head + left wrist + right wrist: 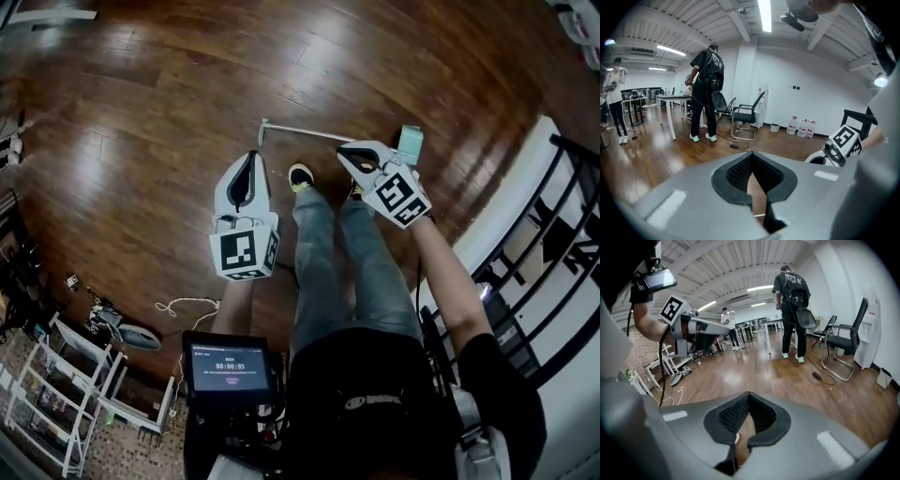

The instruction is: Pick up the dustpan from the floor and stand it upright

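The dustpan lies flat on the wooden floor just ahead of my feet, its thin pale handle [305, 132] running left from the teal pan [410, 142]. My left gripper [251, 156] hangs above the floor just below the handle's left end, its jaws shut and empty. My right gripper [343, 150] hovers just short of the handle near the pan, also shut with nothing in it. In the left gripper view the left gripper's [751, 153] tips meet over bare floor. The right gripper view shows the right gripper's [749, 393] tips together. Neither gripper view shows the dustpan.
A black railing [553, 244] and white wall edge run along the right. A white rack [56, 394] and a loose cord [183, 305] lie at lower left. Another person [705, 89], a chair [745, 115], tables and water bottles [801, 125] stand farther off.
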Demonstrator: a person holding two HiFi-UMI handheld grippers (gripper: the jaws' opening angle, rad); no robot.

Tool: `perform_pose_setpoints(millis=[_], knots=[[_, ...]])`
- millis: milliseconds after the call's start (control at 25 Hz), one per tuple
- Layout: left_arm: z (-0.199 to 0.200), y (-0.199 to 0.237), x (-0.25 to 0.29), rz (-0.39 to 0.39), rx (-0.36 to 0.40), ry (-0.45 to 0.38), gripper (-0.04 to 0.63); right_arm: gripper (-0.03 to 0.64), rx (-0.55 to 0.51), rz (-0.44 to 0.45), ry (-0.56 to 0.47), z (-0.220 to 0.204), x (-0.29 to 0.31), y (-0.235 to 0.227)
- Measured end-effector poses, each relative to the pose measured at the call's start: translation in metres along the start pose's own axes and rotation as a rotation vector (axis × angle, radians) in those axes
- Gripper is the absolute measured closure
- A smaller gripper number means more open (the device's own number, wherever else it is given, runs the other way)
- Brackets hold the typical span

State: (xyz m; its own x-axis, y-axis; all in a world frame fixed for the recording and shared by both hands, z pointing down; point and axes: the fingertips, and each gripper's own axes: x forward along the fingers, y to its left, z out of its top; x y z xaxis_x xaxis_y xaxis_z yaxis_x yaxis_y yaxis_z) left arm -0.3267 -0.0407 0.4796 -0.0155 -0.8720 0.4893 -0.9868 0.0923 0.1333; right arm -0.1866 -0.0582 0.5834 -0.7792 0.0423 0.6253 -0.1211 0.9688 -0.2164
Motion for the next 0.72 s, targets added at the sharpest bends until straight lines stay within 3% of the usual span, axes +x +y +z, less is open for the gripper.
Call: perform_pose_setpoints(millis=[440,520,720], knots=[[-0.197,0.039,0.098,0.010,-0.023,0.152,0.575,0.611,-0.078,0.125,0.280,-0.174,0.178,-0.019],[-0.236,0.040,0.114,0.019,-0.031,0.188,0.575,0.537,-0.081,0.148,0.345,-0.211,0.200,-0.023],[-0.306,0.052,0.139,0.027,-0.045,0.220,0.575,0.522,-0.109,0.149,0.529,-0.294,0.265,-0.042]])
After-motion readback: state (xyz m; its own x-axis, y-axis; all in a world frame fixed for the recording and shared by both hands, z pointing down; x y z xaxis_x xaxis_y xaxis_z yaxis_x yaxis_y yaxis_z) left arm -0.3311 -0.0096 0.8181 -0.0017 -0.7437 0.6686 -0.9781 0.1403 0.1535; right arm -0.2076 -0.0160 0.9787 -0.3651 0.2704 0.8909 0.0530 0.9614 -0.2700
